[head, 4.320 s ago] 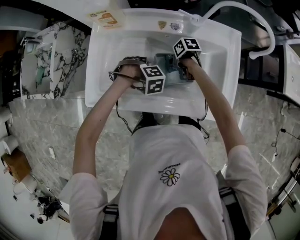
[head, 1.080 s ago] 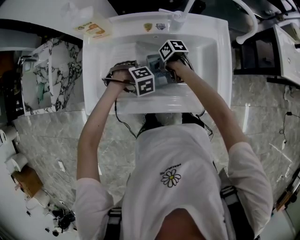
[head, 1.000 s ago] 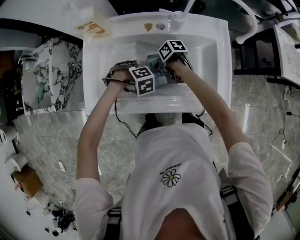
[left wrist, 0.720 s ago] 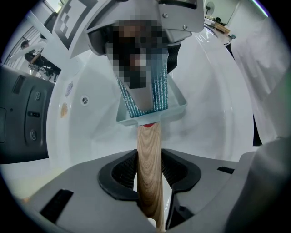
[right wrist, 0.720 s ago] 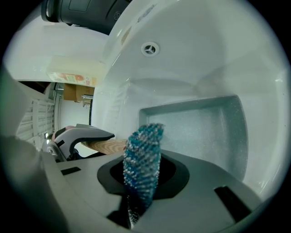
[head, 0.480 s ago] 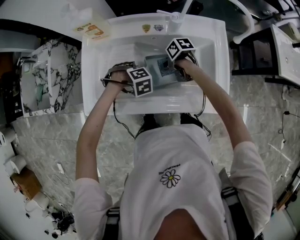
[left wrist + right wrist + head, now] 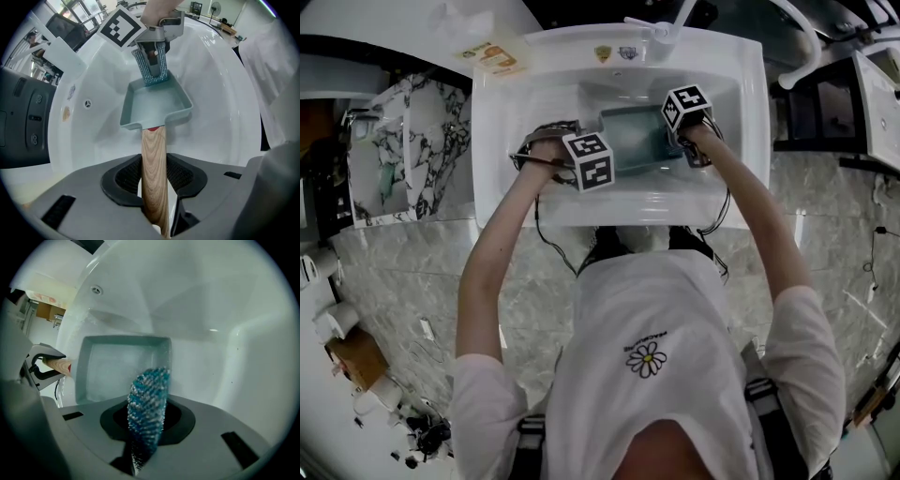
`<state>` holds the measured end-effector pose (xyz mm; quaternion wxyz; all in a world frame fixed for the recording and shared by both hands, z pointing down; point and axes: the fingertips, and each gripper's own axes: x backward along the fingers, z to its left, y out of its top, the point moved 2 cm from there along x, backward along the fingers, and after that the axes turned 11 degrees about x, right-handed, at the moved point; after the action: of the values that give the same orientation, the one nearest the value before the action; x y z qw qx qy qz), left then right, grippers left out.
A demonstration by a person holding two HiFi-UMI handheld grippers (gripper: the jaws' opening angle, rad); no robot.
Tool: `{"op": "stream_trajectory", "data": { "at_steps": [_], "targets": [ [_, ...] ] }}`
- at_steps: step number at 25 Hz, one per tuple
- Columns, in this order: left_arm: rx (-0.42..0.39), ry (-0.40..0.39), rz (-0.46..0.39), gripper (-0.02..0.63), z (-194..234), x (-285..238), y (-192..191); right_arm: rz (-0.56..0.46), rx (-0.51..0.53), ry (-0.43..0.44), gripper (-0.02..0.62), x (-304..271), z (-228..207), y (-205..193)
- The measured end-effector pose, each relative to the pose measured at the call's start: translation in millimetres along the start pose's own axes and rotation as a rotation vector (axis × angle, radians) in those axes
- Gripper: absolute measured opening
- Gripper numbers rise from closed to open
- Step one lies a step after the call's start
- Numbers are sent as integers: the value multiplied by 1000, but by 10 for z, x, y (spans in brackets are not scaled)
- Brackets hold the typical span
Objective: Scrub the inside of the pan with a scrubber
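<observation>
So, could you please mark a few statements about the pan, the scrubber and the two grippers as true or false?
1. The left gripper is shut on the wooden handle of the pan. True.
2. The pan is round. False: it is rectangular, with straight walls.
3. The right gripper holds a blue-and-white scrubber. True.
4. The pan sits on the counter beside the basin. False: it is inside the white sink.
5. The scrubber is at the handle end of the pan. False: it is at the end opposite the handle.
</observation>
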<state>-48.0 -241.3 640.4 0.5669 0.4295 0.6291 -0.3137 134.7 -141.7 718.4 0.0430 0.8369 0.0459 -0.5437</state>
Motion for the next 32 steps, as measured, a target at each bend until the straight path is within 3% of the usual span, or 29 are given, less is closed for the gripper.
{"op": "stream_trajectory", "data": {
  "at_steps": [10, 19, 26, 32],
  "targets": [
    [5, 2, -3, 156, -9, 12, 2, -15, -98, 64, 58, -44, 19, 22],
    [13, 1, -2, 156, 12, -9, 1, -16, -78, 55, 57, -101, 157, 75],
    [17, 3, 4, 156, 5, -12, -2, -85, -154, 234, 57, -66, 542, 155],
    [18, 2, 12, 156, 3, -9, 2, -128, -144, 371, 57, -31, 997, 285]
  ]
}}
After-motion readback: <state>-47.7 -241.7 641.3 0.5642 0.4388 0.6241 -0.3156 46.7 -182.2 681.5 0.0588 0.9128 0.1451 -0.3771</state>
